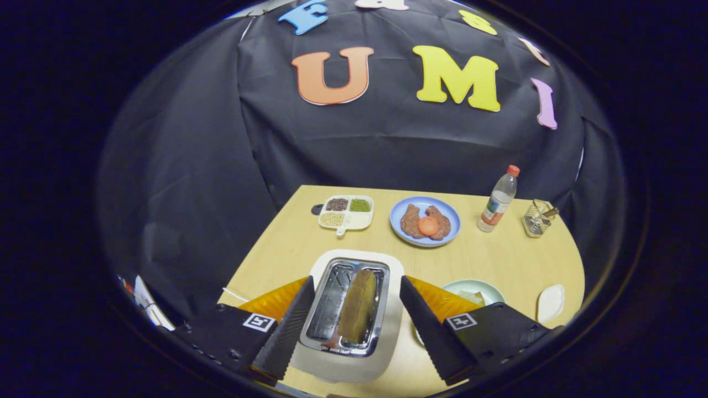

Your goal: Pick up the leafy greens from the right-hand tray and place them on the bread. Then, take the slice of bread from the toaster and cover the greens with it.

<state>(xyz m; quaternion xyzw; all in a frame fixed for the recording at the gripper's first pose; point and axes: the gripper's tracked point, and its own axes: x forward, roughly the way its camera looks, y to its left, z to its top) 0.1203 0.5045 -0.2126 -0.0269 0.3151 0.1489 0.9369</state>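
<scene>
2 fingers (287,326) straddle toaster (348,315), apart.

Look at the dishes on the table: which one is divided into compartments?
The white tray beyond the toaster, left of the blue plate. It has four sections holding different grains; the blue plate is one round surface. The tool is open over the toaster.

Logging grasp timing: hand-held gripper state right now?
Hand-held gripper: open, holding nothing; its fingers straddle the toaster, with the bread slice in its slot between them, untouched.
</scene>
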